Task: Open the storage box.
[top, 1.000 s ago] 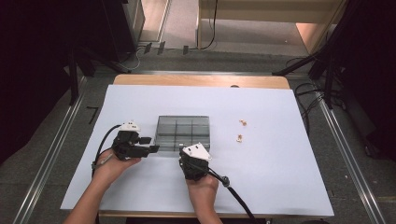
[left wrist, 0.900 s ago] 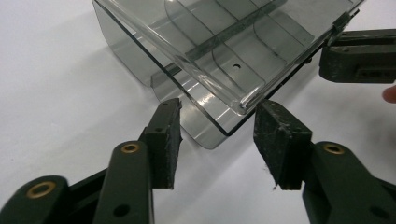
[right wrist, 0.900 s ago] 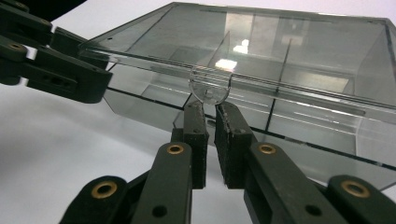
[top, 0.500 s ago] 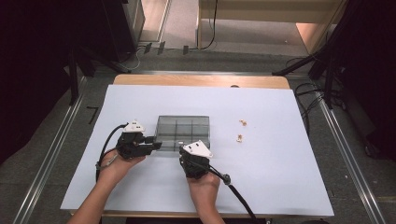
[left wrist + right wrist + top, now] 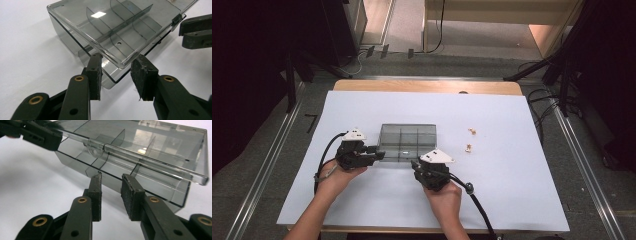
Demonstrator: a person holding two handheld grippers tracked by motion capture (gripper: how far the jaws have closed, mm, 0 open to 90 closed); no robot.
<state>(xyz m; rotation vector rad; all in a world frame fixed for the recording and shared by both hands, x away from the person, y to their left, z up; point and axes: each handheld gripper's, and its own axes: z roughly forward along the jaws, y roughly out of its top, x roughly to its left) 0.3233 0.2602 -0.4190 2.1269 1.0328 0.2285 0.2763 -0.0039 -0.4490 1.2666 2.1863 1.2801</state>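
1. The left gripper (image 5: 116, 76) has its jaws parted, straddling the near corner of the lid (image 5: 117, 27) of a smoky clear compartment box (image 5: 407, 143); the pads are not clamped on it.
2. The right gripper (image 5: 111, 195) is also released, its jaws apart just in front of the box's front wall, below the lid's edge and near the small latch (image 5: 94, 149).
3. The box sits on the white-covered table (image 5: 512, 200), between the two grippers, its lid raised slightly off the base.
4. Two small pale bits (image 5: 470, 140) lie on the table well to the right of the box.
5. Likely risk: the lid is slick and thin, so a shallow corner bite could slip off and let it snap down.
6. With nothing pinning the base, lifting the lid could drag or tip the light box.
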